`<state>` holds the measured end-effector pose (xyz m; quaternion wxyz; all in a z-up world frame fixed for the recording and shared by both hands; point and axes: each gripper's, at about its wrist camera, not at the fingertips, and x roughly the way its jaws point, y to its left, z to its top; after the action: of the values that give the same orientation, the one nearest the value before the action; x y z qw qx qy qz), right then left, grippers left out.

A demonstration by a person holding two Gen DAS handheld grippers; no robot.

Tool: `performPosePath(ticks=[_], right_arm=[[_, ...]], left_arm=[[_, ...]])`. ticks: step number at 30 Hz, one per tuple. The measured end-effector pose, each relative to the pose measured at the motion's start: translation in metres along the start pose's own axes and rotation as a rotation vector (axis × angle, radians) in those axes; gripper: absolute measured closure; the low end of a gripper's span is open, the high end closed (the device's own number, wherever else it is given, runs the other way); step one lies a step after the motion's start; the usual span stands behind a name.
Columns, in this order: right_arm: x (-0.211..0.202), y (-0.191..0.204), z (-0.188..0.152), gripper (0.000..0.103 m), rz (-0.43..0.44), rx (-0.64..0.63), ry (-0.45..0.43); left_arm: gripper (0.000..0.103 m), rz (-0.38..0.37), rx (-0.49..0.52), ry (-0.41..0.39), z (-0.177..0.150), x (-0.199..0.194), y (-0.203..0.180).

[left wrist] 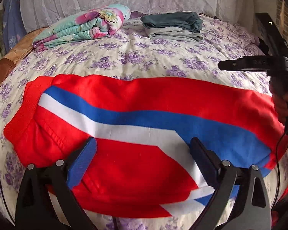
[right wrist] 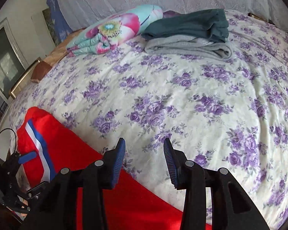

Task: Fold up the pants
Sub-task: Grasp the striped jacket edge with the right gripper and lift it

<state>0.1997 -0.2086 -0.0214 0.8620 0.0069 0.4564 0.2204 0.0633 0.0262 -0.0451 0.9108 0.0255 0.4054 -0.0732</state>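
Observation:
Red pants [left wrist: 124,99] with a blue and white side stripe lie flat across the near part of the bed, waistband to the left. My left gripper [left wrist: 143,143] is wide open just above the pants' near half, empty. In the right wrist view the pants [right wrist: 136,201] run from the left edge down under my right gripper [right wrist: 143,143], which is open and empty above the pants' far edge. The left gripper [right wrist: 26,157] shows at the far left over the pants. The right gripper's body [left wrist: 259,65] shows at the right edge.
The bed [right wrist: 182,99] has a white sheet with purple flowers. At the back lie a folded floral quilt [left wrist: 82,26] and a stack of folded dark green and grey clothes [left wrist: 174,26]. A white lace cover hangs behind. A door stands at the left [right wrist: 3,61].

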Motion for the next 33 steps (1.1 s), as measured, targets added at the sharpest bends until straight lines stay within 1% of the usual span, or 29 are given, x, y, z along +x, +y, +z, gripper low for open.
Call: performPosePath(ticks=[2,4,6,7,9,11,14,18,20,23,24,26,27,28,29,31,33], right_arm=[[0.007,0.007,-0.009,0.061,0.057,-0.019,0.038],[0.004,0.018,-0.022,0.061,0.115,-0.036,0.062],[-0.009,0.032,-0.039,0.057,0.200,-0.068,0.056],[-0.016,0.039,-0.046,0.054,0.217,-0.095,0.050],[-0.028,0.050,-0.059,0.053,0.235,-0.124,0.037],[-0.037,0.060,-0.071,0.048,0.255,-0.163,0.041],[-0.042,0.066,-0.083,0.047,0.251,-0.186,0.051],[-0.054,0.068,-0.090,0.045,0.266,-0.177,0.028],[-0.058,0.071,-0.094,0.037,0.289,-0.194,0.029],[-0.059,0.075,-0.095,0.036,0.290,-0.193,0.033],[-0.061,0.076,-0.095,0.035,0.307,-0.190,0.035],[-0.065,0.079,-0.097,0.035,0.404,-0.175,0.058],[-0.064,0.081,-0.101,0.036,0.458,-0.157,0.085],[-0.062,0.084,-0.104,0.036,0.480,-0.150,0.109],[-0.063,0.086,-0.106,0.037,0.451,-0.166,0.099],[-0.075,0.083,-0.097,0.037,0.364,-0.190,-0.001],[-0.080,0.068,-0.074,0.037,0.348,-0.137,-0.057]], left_arm=[[0.008,-0.011,0.013,-0.019,-0.010,-0.004,0.003],[0.008,-0.028,0.013,-0.037,-0.014,-0.006,0.005],[0.007,-0.038,0.009,-0.054,-0.015,-0.007,0.007],[0.006,-0.040,0.010,-0.059,-0.016,-0.006,0.007],[0.005,-0.023,0.023,-0.061,-0.015,-0.004,0.004],[0.005,-0.018,0.027,-0.059,-0.015,-0.004,0.003],[0.005,-0.026,0.022,-0.060,-0.015,-0.003,0.003],[0.005,-0.021,0.025,-0.060,-0.015,-0.003,0.002],[0.005,-0.021,0.025,-0.060,-0.015,-0.003,0.001],[0.005,-0.022,0.024,-0.062,-0.015,-0.003,0.002],[0.005,-0.023,0.023,-0.062,-0.015,-0.003,0.001],[0.005,-0.023,0.023,-0.063,-0.015,-0.003,0.001],[0.005,-0.023,0.023,-0.063,-0.016,-0.004,0.001],[0.005,-0.023,0.023,-0.064,-0.016,-0.004,0.001],[0.005,-0.023,0.023,-0.064,-0.015,-0.003,0.001],[0.005,-0.024,0.023,-0.065,-0.016,-0.004,0.001],[0.005,-0.024,0.024,-0.066,-0.016,-0.004,0.001]])
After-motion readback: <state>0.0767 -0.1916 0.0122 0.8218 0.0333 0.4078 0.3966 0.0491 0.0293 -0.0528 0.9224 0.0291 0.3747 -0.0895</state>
